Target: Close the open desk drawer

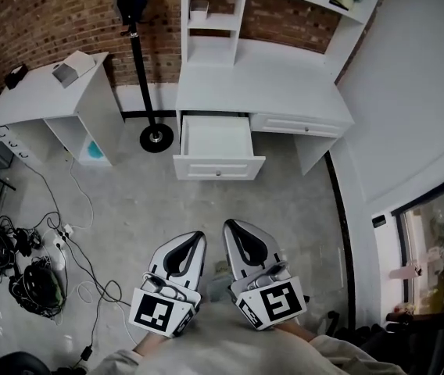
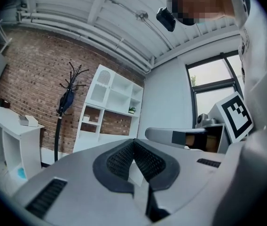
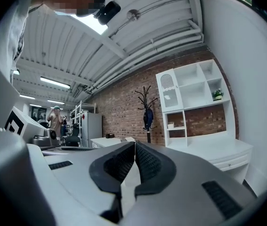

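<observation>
Drawer (image 1: pixel 216 141) out of desk (image 1: pixel 269 84), wide front crosswise, toward camera.

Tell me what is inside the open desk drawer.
The open drawer shows only a bare white bottom in the head view; nothing lies in the visible part. Its rear end runs under the desk top, so that stretch is hidden.

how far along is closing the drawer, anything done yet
Nothing looks done: the drawer stands pulled out of the white desk. Nothing is in hand: the left gripper and right gripper have their jaws together, side by side over the floor, well short of the drawer front. Left to do: reach the front and push it in.
</observation>
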Available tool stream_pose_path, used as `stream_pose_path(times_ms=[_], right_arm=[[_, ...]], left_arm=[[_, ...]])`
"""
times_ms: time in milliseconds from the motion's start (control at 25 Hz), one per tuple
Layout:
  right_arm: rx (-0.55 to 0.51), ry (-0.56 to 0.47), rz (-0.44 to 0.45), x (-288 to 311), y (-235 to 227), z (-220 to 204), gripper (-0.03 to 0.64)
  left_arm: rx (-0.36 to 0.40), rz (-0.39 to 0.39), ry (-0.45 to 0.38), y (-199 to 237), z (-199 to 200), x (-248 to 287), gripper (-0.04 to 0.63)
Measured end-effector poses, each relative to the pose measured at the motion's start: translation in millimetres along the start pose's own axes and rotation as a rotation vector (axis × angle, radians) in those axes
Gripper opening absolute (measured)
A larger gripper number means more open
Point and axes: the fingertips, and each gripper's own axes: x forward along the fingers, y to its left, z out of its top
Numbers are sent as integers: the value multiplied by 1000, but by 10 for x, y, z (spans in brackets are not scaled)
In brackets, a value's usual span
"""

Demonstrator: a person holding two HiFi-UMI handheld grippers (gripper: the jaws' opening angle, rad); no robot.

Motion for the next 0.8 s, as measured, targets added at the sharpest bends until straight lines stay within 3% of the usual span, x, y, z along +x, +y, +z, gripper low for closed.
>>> stream_pose_path(times_ms=[320, 480, 800], right_arm=[[-3, 8, 99, 460, -799, 71, 31], [0, 12, 112, 521, -1109, 54, 31], [21, 25, 108, 557, -1388, -22, 31]], left_arm=[[3, 125, 14, 190, -55, 783, 17], [50, 131, 65, 182, -159, 1063, 17], [50, 112, 105, 104, -254, 1358, 17]])
